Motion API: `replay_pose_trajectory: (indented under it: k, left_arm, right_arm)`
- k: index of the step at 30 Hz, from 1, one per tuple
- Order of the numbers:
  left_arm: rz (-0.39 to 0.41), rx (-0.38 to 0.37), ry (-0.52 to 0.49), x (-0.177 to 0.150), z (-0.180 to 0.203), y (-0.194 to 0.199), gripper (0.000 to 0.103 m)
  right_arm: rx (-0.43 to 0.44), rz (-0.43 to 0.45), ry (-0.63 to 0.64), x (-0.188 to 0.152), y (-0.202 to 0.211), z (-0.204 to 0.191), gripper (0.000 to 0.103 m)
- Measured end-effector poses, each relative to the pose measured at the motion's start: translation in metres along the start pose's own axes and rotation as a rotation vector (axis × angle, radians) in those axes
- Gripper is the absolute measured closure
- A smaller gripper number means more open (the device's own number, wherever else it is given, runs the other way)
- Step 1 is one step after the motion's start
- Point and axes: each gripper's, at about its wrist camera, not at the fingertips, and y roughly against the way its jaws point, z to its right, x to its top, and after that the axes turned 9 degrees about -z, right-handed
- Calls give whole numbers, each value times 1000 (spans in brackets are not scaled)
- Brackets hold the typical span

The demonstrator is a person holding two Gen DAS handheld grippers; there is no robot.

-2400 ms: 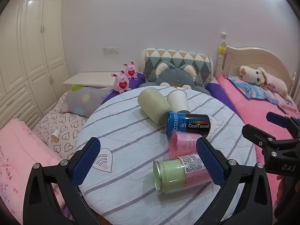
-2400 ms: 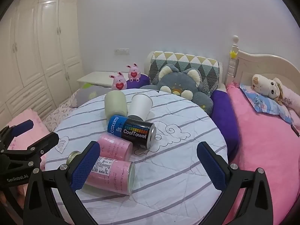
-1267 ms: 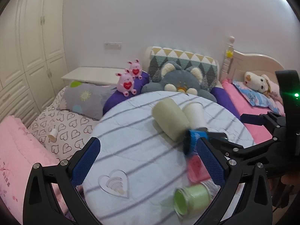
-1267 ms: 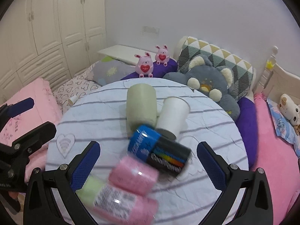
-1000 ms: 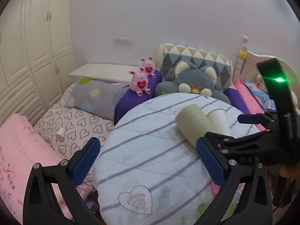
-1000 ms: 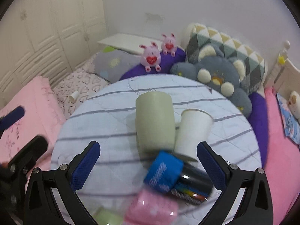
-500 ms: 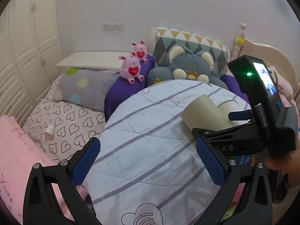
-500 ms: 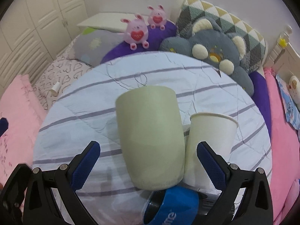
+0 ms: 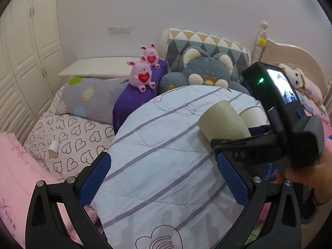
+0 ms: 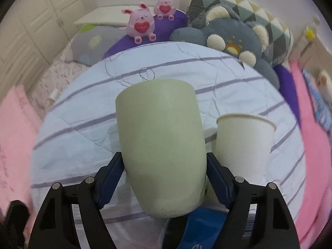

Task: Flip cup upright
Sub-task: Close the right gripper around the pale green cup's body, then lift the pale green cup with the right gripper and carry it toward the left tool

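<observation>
Right gripper (image 10: 165, 170) fingers pressed against both sides of pale green smooth cup (image 10: 160, 145), lying on its side on round striped quilted table cover (image 10: 87, 112), closed base toward camera. White paper cup (image 10: 243, 145) just beside, at right. Blue can (image 10: 199, 228) below cup base. Left gripper (image 9: 164, 178) spread wide, holding nothing, over cover.

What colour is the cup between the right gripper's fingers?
The cup is pale sage green, plain and matte; the right wrist view shows it best.

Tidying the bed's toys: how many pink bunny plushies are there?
2. The front pink bunny and the rear pink bunny both sit on the purple cushion behind the table. Others may be hidden.
</observation>
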Motion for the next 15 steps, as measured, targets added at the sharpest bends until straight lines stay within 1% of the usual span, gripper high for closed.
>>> replay_pose_trajectory:
  k: [1, 6, 10, 15]
  left_arm:
    - [1, -7, 5, -1, -1, 0, 0]
    - [-1, -12, 13, -4, -7, 6, 0]
    - [6, -13, 17, -11, -13, 14, 0]
    - [10, -7, 32, -22, -24, 24, 0]
  right_arm:
    - [17, -2, -10, -1, 1, 1, 24]
    - [30, -3, -37, -7, 6, -4, 24]
    - [75, -13, -75, -17, 8, -14, 24]
    - [61, 12, -76, -27, 16, -34, 25]
